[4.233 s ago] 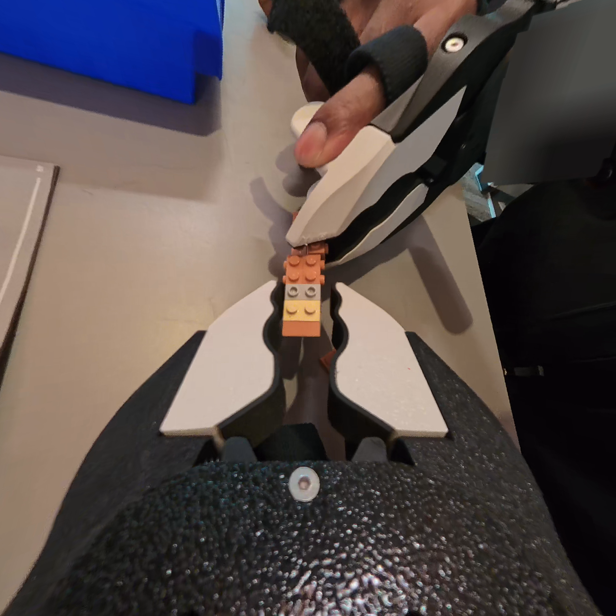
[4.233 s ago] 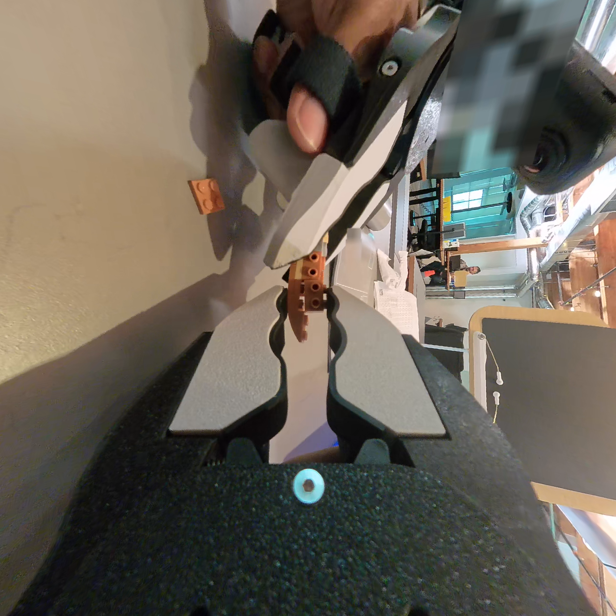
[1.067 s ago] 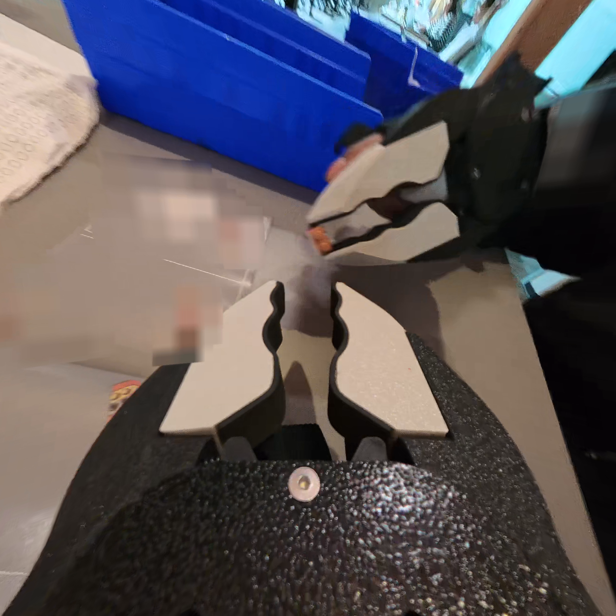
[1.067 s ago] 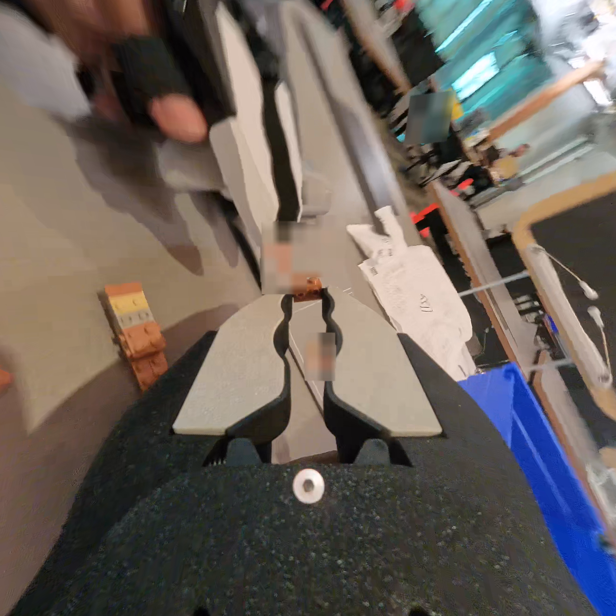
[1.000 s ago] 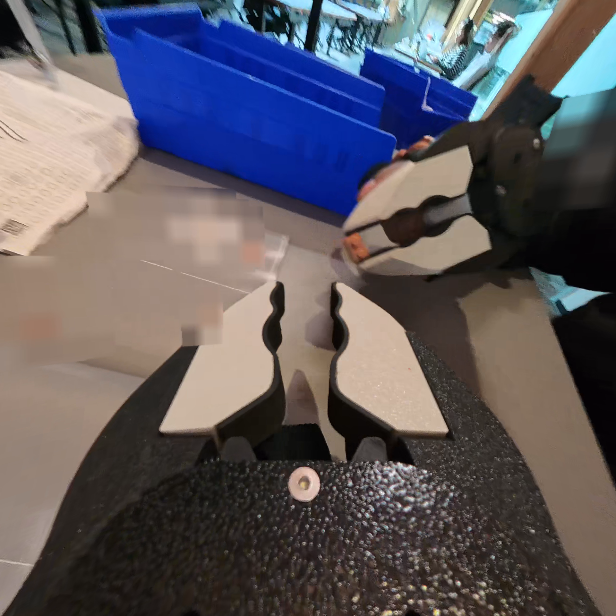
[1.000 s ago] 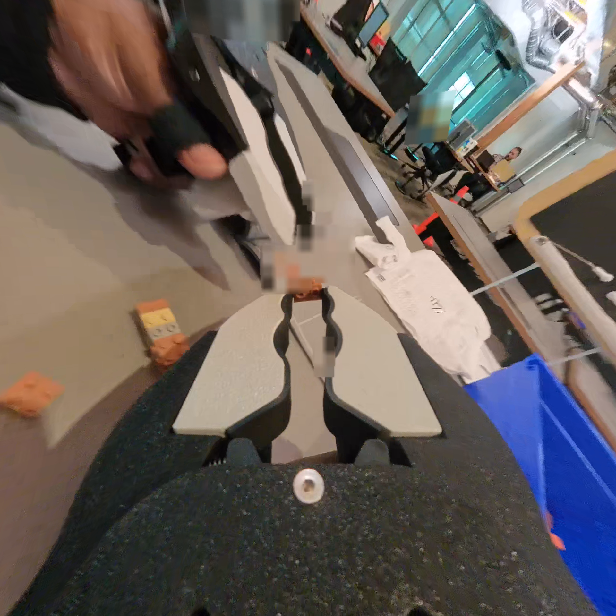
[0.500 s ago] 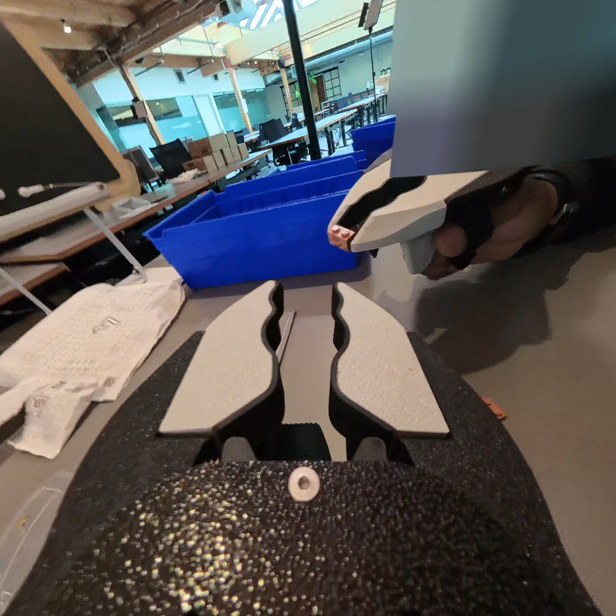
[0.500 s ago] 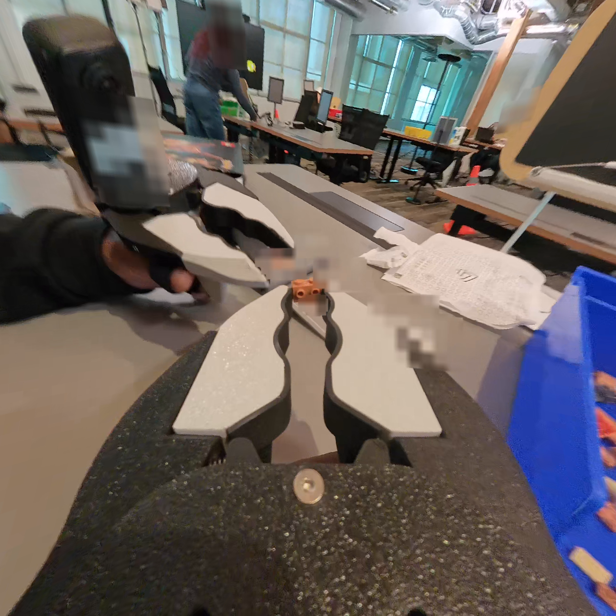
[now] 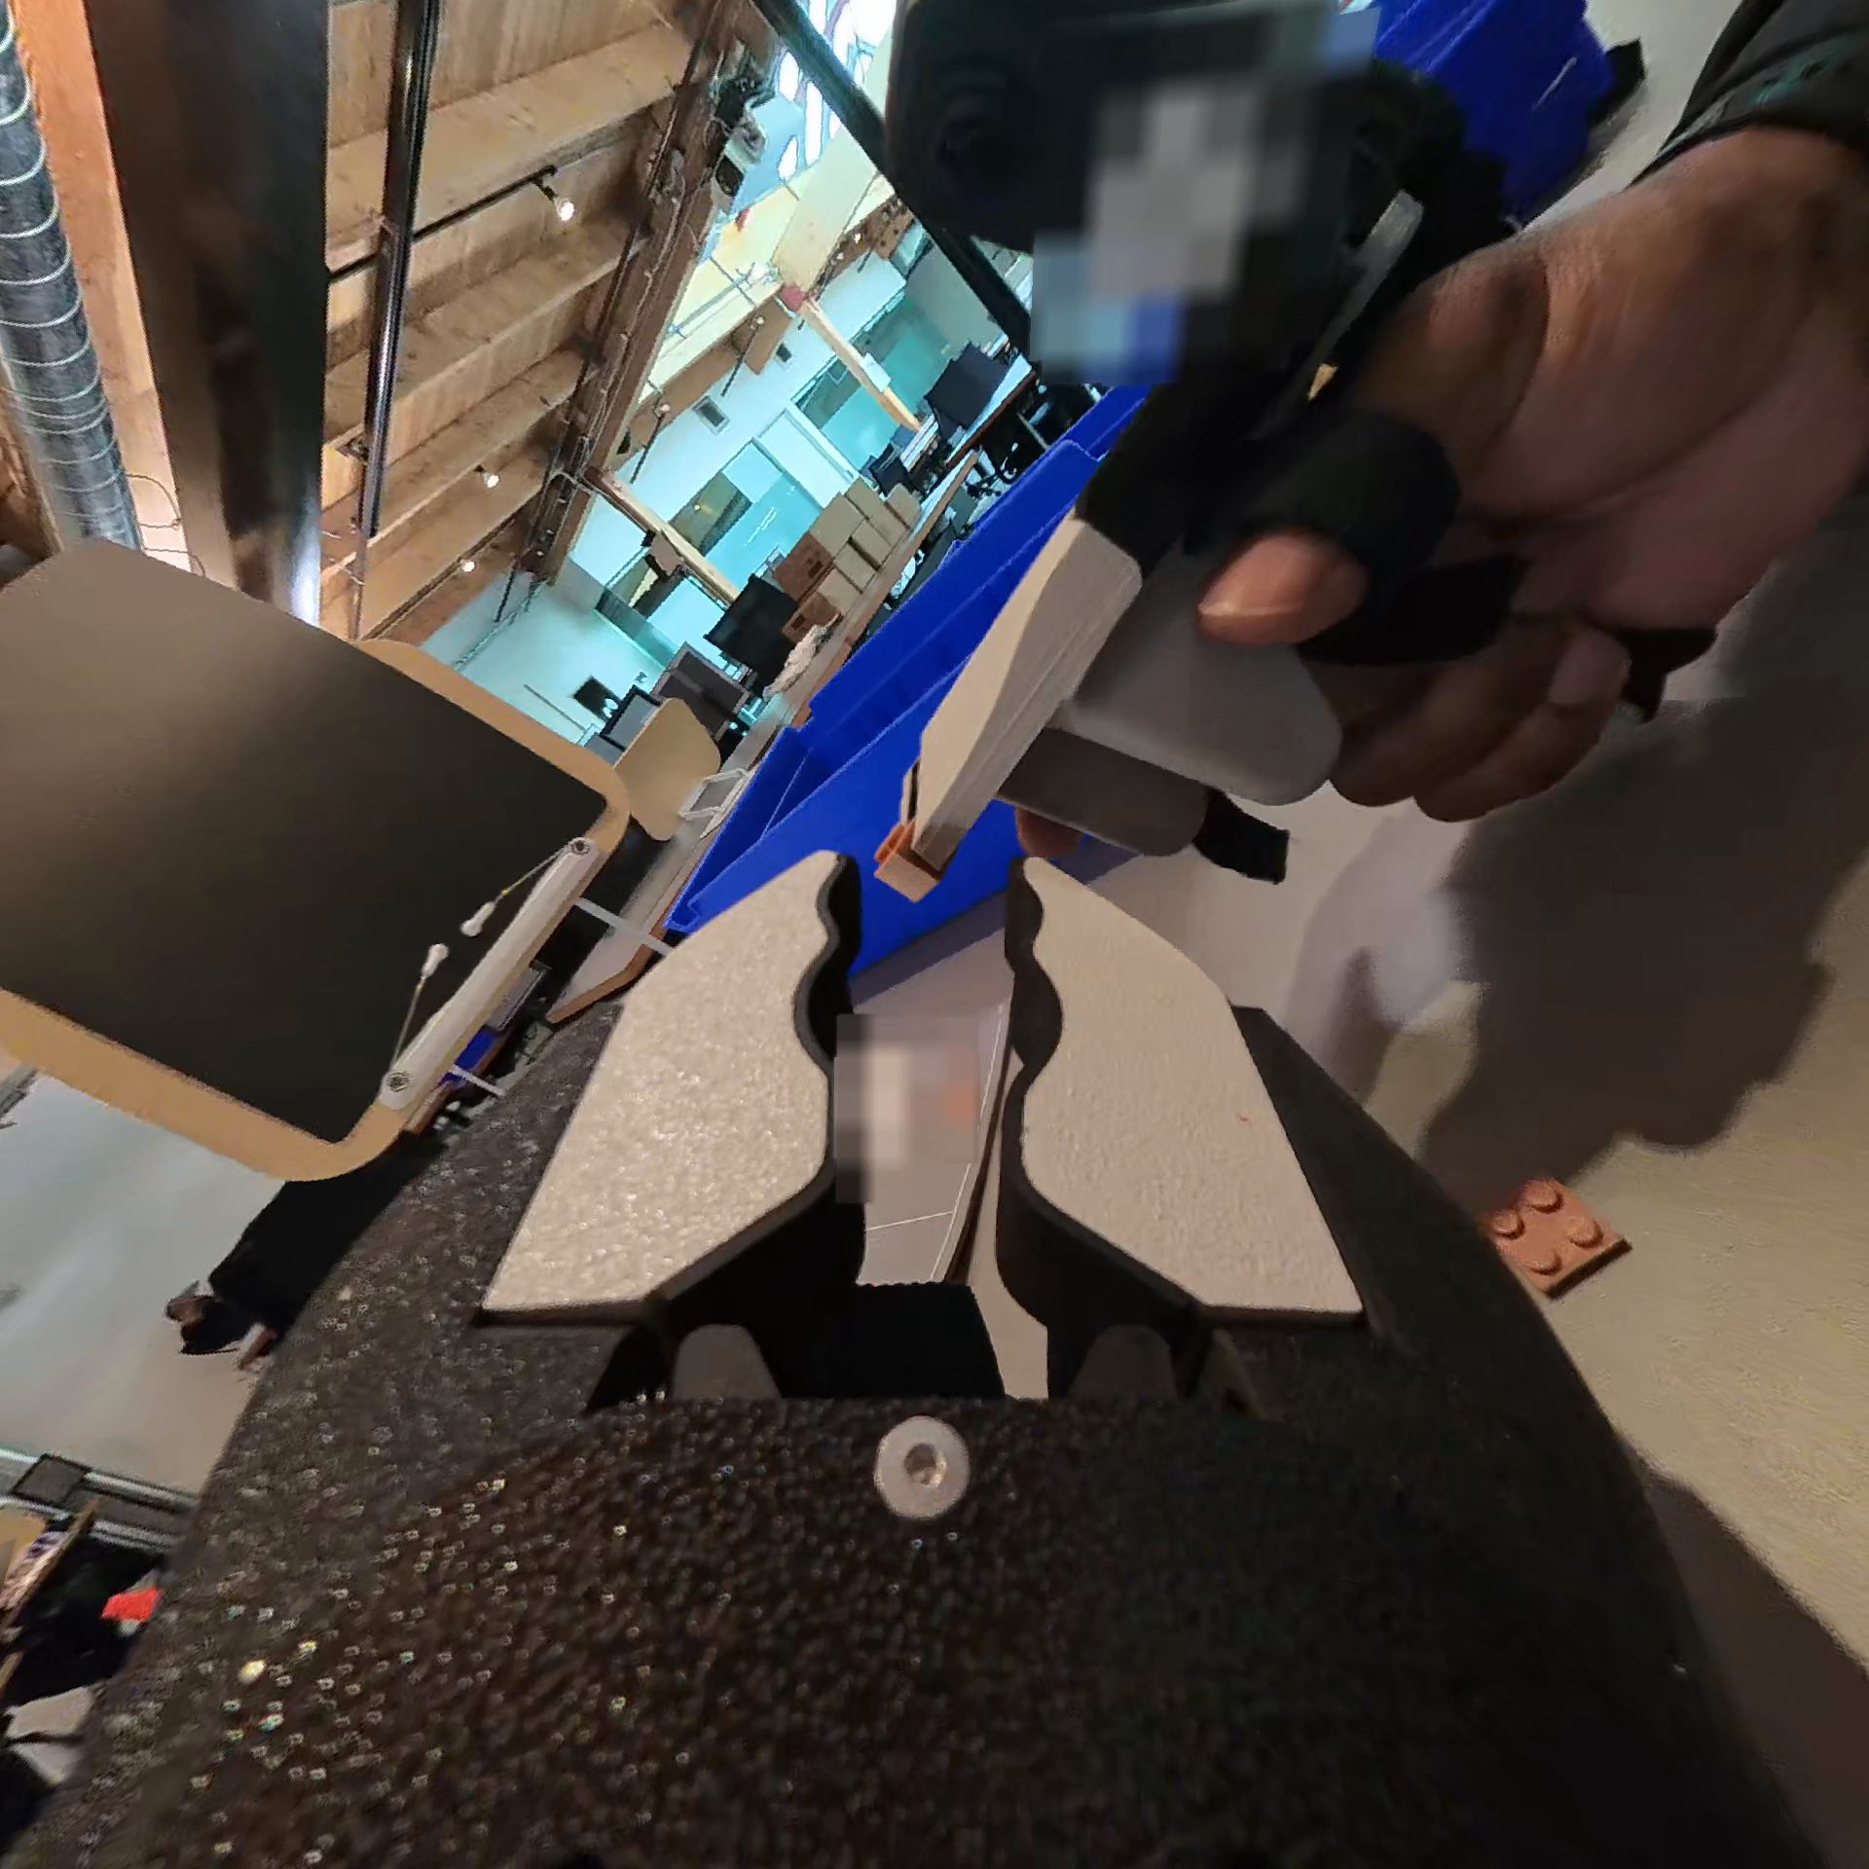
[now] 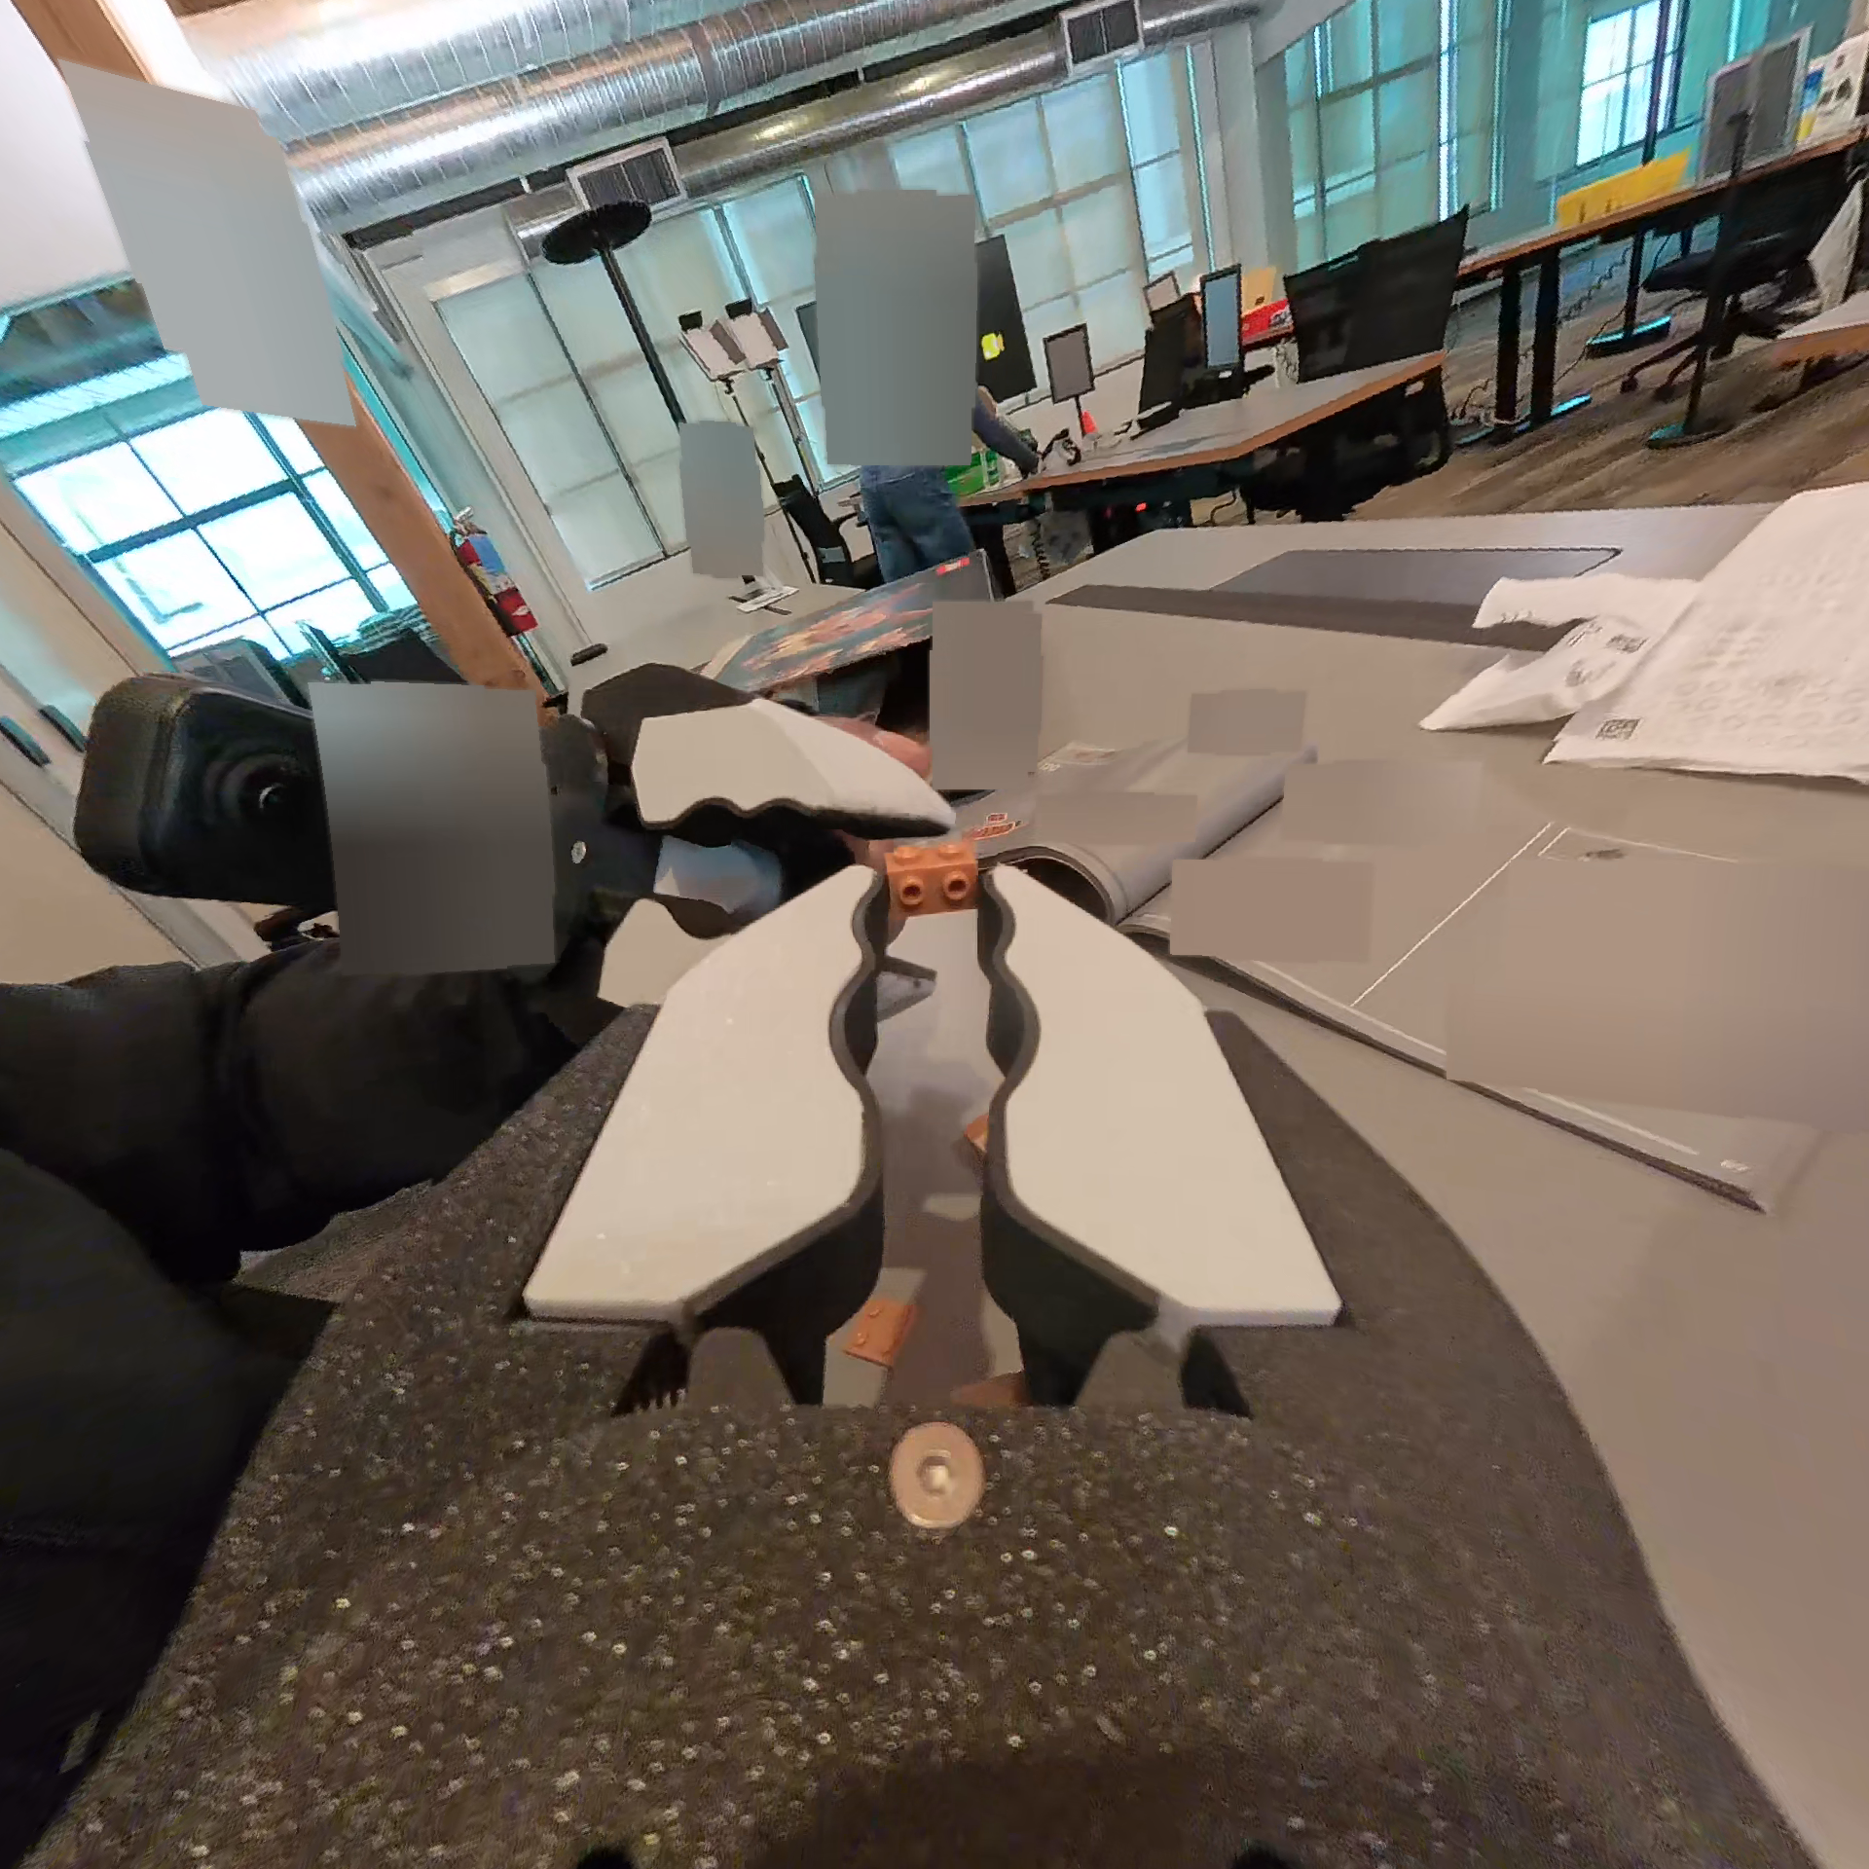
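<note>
My right gripper [image 10: 932, 895] is shut on a small orange brick [image 10: 932, 880] with side studs, pinched at its fingertips and held in the air. In the left wrist view the right gripper [image 9: 915, 855] comes in from the upper right with the brick [image 9: 900, 868] at its tip. My left gripper [image 9: 928, 880] is open and holds nothing. The brick sits right at its fingertips, with a gap on each side. In the right wrist view the left gripper's upper finger [image 10: 789, 769] lies just above the brick.
A blue bin [image 9: 910, 708] stands behind the grippers. An orange plate [image 9: 1552, 1239] lies on the grey table [image 9: 1669, 1163] at the right. Small orange plates [image 10: 878, 1333] lie below my right gripper. An open booklet [image 10: 1315, 910] and white bags [image 10: 1719, 668] lie farther off. The tips of both grippers are at nearly the same place.
The left gripper let go of the brick stack, which stayed on the table. Both grippers rose and swung round. The left jaws have closed in on the brick that the right still holds.
</note>
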